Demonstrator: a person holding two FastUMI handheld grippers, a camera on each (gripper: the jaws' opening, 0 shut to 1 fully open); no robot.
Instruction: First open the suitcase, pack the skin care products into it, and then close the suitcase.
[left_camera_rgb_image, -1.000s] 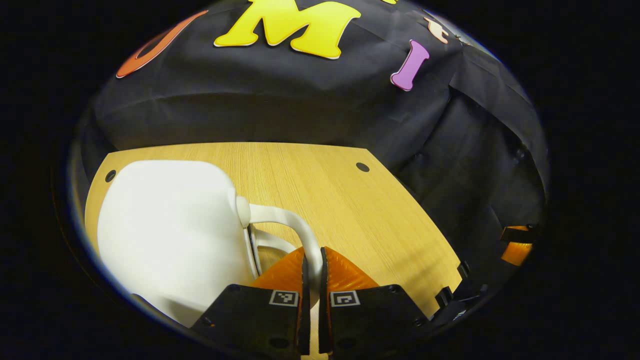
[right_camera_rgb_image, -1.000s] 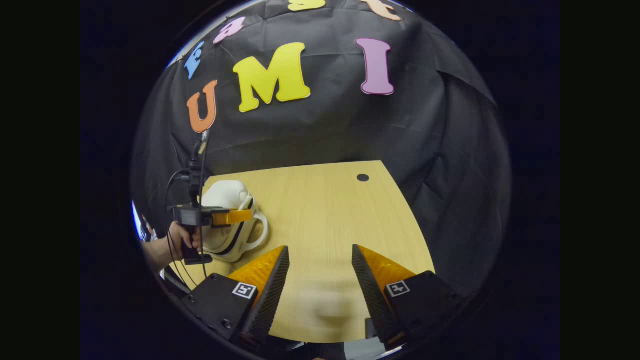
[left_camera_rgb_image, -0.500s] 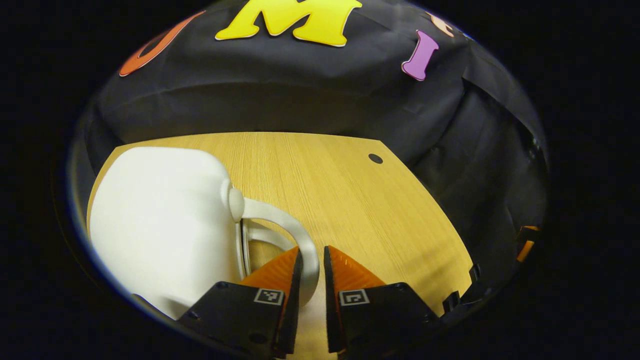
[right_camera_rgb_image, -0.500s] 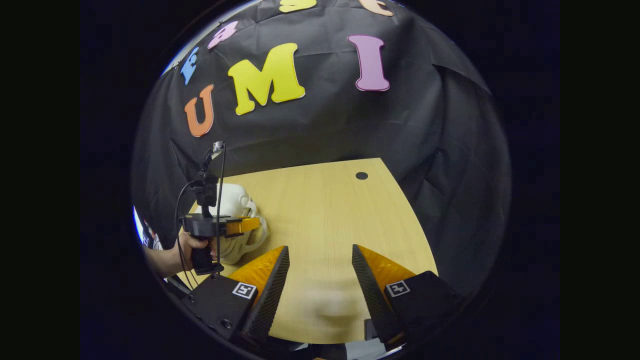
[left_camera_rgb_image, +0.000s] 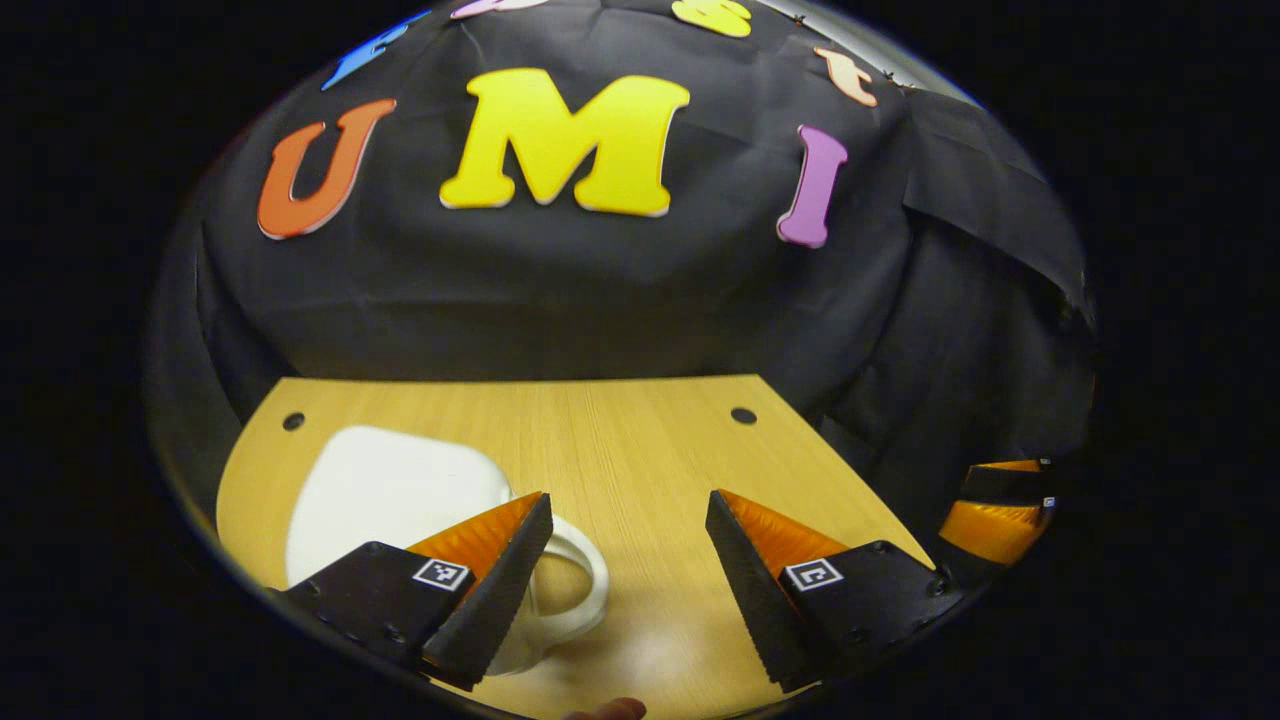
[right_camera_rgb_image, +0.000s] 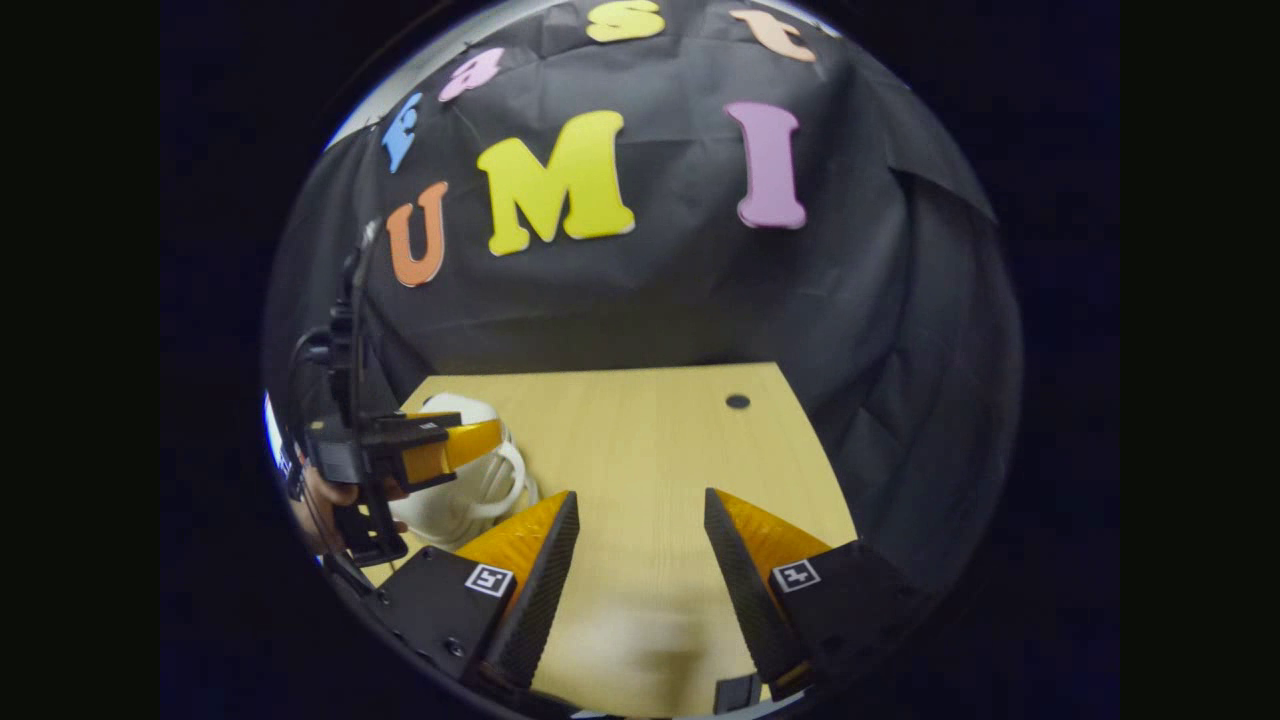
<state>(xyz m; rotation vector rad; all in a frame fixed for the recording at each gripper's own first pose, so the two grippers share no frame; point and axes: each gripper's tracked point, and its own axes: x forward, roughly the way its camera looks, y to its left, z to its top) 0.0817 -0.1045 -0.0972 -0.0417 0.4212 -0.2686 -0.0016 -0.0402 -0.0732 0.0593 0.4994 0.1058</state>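
A small white hard-shell suitcase (left_camera_rgb_image: 390, 490) lies flat and closed on the wooden table (left_camera_rgb_image: 640, 430), its looped handle (left_camera_rgb_image: 585, 590) pointing toward me. My left gripper (left_camera_rgb_image: 628, 500) is open and lifted above the table, its left finger over the handle without touching it. In the right gripper view the suitcase (right_camera_rgb_image: 470, 495) sits at the table's left, with the left gripper (right_camera_rgb_image: 455, 450) and the hand (right_camera_rgb_image: 330, 495) holding it just above. My right gripper (right_camera_rgb_image: 640, 495) is open over bare table with nothing between its fingers.
The table (right_camera_rgb_image: 640, 430) has a round hole (right_camera_rgb_image: 738, 401) near its far right corner and ends at the black cloth wall. The right gripper (left_camera_rgb_image: 1000, 505) shows beyond the table's right edge in the left gripper view. A fingertip (left_camera_rgb_image: 610, 710) peeks in at the bottom.
My left gripper was shut on the suitcase handle; it has opened, let go and pulled up and back. The right gripper has stayed open and hardly moved.
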